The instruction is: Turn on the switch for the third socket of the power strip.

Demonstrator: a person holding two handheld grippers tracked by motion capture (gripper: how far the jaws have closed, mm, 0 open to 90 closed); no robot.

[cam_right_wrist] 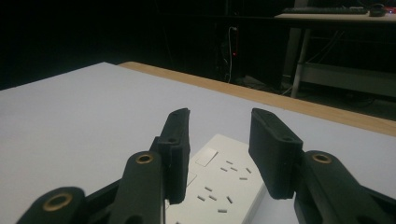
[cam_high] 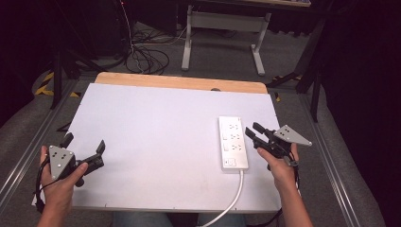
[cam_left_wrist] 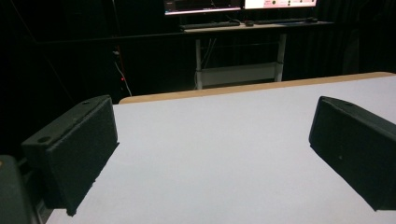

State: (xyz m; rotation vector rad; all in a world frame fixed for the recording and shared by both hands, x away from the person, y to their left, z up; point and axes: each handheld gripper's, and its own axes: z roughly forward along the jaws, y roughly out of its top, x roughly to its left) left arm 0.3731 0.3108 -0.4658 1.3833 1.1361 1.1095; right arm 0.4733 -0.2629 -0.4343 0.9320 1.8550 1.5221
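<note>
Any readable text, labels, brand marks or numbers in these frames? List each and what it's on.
None can be read.
Power strip: faint marks beside its sockets and on the end by its cable, too small to read in the high view; no print visible in the right gripper view.
Monitors behind the table: lit screens, content too blurred to read.
Left gripper and right gripper: no lettering visible.

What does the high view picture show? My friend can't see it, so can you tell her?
A person sits at a white table holding a black gripper in each hand. The right gripper, jaws apart with nothing between them, sits beside a white power strip. The left gripper is open near the table's left edge.
</note>
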